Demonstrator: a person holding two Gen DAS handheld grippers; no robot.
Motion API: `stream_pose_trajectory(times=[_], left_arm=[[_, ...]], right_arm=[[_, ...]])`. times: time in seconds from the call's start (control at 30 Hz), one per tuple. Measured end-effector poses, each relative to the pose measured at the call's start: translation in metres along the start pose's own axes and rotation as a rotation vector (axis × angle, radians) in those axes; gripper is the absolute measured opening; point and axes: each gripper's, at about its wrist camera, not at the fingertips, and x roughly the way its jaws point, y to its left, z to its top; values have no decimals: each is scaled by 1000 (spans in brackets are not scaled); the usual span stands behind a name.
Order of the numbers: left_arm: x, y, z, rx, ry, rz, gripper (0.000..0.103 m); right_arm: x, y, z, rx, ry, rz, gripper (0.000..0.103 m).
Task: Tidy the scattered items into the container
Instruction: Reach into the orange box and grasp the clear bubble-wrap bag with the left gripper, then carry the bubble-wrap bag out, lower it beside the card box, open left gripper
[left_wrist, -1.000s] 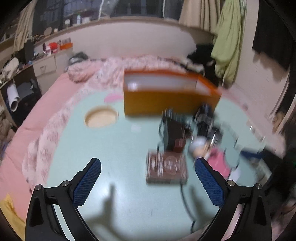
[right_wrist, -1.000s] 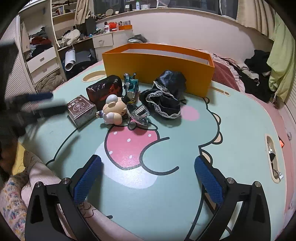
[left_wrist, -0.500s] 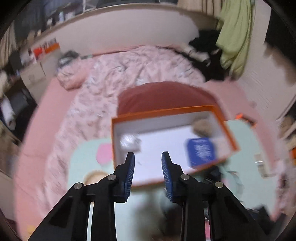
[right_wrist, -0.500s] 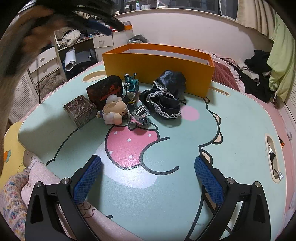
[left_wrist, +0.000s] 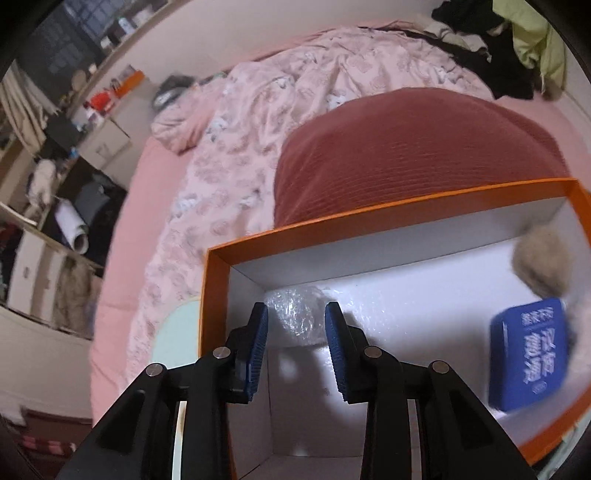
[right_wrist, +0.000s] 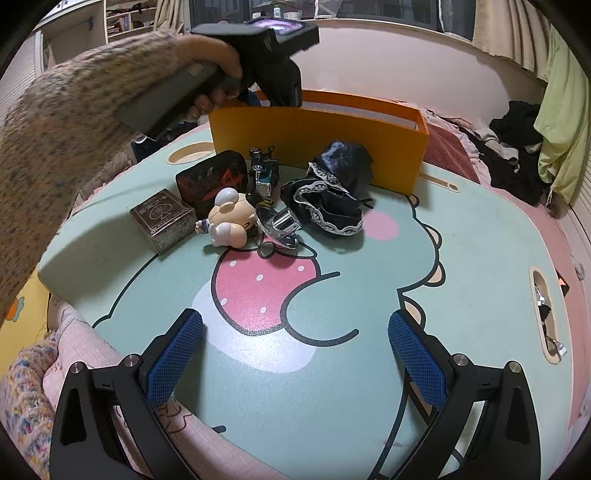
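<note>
Left wrist view: the left claw hangs over the near-left part of the orange box, its blue pads drawn close but with a narrow gap between them and nothing in that gap. Below and past the tips, a crumpled clear bag lies on the white box floor. Toward the right side of the box sits a blue packet with white lettering, and a tan fluffy thing, blurred, lies just behind it against the right wall. Beyond the box are a dark red cushion and a pink quilt.

Right wrist view: the right claw is spread wide and holds nothing, low over the mint cartoon mat that covers the desk. The left hand holds its gripper above the box's left end. In front of the box the loose items cluster together: a card box, a dark pouch behind it, a pale figurine lying beside it, a small toy car, a shiny metal funnel touching the figurine, and a black lace-trimmed cloth to the right.
</note>
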Motion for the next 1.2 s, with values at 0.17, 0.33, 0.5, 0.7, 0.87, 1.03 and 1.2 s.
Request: stream_pose_trajectory(times=[0.17, 0.33, 0.5, 0.7, 0.87, 1.03, 1.2], left_arm=[[-3, -2, -4, 26, -34, -10, 19], [-37, 14, -12, -26, -97, -236, 18], [-97, 30, -52, -40, -210, -516, 18], [-132, 35, -124, 22, -263, -717, 18], [-120, 26, -170, 55, -243, -665, 19], [-110, 23, -197, 60, -279, -652, 26], [-112, 31, -212, 35, -335, -638, 51]], right_arm=[[1, 0, -1, -1, -4, 4, 101], [1, -1, -1, -2, -5, 4, 101], [1, -1, -1, -3, -5, 6, 101], [1, -1, -1, -6, -4, 7, 101], [1, -1, -1, -7, -4, 8, 101], [1, -2, -1, -10, -4, 10, 101], [1, -2, -1, -12, -3, 10, 101]])
